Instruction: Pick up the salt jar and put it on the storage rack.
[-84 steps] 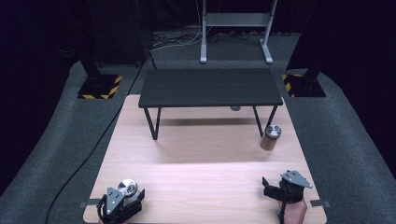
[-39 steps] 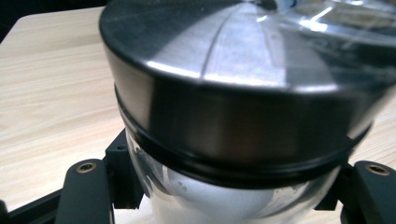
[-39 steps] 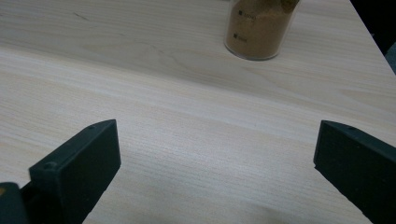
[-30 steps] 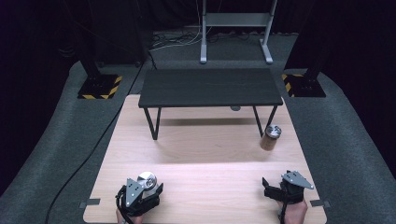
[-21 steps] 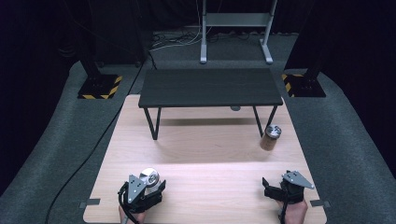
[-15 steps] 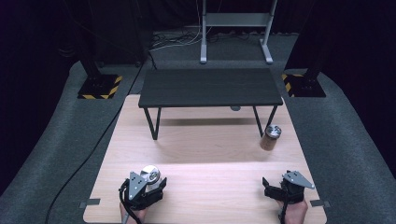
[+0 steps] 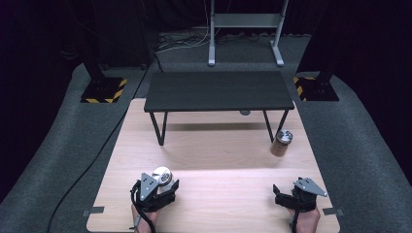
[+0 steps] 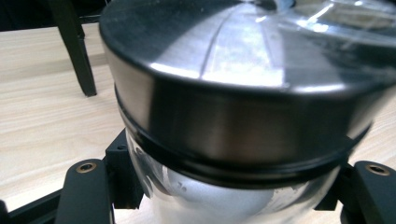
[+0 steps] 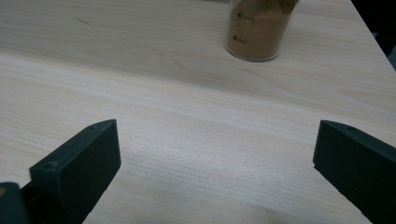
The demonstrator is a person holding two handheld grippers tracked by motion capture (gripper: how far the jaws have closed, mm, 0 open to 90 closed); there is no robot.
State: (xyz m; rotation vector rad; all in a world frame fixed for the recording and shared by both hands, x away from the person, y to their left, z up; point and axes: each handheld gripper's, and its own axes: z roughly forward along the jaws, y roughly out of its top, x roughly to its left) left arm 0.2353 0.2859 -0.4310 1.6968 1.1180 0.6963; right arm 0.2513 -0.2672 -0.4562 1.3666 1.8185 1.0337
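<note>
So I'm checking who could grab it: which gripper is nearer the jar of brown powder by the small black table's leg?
Right. The right gripper sits open, nearer the brown-powder jar; the left gripper is across the table, gripping a silver-lidded jar.

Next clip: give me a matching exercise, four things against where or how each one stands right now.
Things:
1. left claw
2. right claw
3. brown-filled jar
4. black bench

States:
A. standing by the bench's right leg
B. open above bare wood
C. across the far end of the wooden table
D. shut on a steel-lidded jar

Pairs: 1-D, 2-B, 3-A, 4-C
</note>
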